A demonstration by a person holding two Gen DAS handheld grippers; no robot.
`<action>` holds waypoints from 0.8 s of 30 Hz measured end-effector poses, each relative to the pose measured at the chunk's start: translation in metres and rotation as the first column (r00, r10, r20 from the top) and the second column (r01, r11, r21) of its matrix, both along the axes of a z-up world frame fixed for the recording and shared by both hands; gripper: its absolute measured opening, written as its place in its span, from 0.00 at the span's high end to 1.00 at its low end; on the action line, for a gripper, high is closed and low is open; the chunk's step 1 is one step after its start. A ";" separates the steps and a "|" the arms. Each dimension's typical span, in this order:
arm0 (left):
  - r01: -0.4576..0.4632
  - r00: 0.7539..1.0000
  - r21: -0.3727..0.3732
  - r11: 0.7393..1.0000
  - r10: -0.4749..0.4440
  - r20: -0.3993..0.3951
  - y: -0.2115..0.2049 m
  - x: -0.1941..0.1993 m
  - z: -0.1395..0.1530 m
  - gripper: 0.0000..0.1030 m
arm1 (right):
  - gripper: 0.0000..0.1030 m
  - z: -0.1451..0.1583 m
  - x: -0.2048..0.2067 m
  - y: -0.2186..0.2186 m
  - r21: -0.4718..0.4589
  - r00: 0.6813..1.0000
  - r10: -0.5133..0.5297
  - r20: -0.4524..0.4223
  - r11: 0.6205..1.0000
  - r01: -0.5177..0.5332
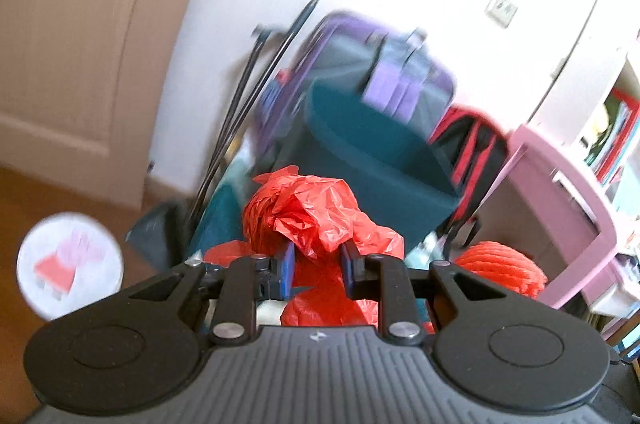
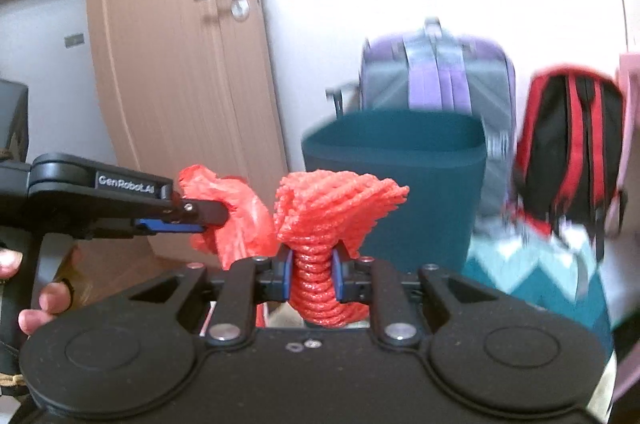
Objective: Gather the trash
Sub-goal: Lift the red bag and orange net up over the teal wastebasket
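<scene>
Already both pieces of trash are picked up: the left claw (image 1: 318, 264) is clamped on a crumpled red plastic bag (image 1: 316, 212), and the right claw (image 2: 311, 274) pinches a twisted red mesh net (image 2: 332, 208), both carried in the air. Further off, the dark teal bin (image 2: 400, 180) stands open by the wall; dropping both in remains.
</scene>
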State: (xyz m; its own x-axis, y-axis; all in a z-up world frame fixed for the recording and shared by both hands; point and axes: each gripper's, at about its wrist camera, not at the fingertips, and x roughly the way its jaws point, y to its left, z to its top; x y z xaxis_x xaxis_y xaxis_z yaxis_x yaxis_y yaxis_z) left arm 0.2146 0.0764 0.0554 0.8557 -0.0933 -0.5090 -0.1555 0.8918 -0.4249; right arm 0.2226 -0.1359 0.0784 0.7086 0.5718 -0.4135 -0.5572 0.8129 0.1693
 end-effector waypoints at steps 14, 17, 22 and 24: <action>-0.043 0.974 0.167 0.985 0.004 0.228 -0.029 0.088 0.123 0.77 | 0.82 0.050 0.096 0.007 -0.030 0.994 -0.069 0.083 0.997 0.072; -0.052 0.976 0.222 0.974 0.003 0.219 -0.035 0.109 0.120 0.77 | 0.81 0.044 0.116 0.008 -0.052 0.995 -0.075 0.066 0.996 0.079; -0.035 0.990 0.258 0.966 -0.001 0.140 -0.039 0.147 0.091 0.77 | 0.80 0.021 0.146 0.012 -0.085 0.997 -0.077 0.008 0.993 0.078; -0.023 0.995 0.268 0.963 -0.005 0.104 -0.041 0.160 0.076 0.77 | 0.79 0.012 0.154 0.012 -0.092 0.996 -0.080 -0.025 0.993 0.078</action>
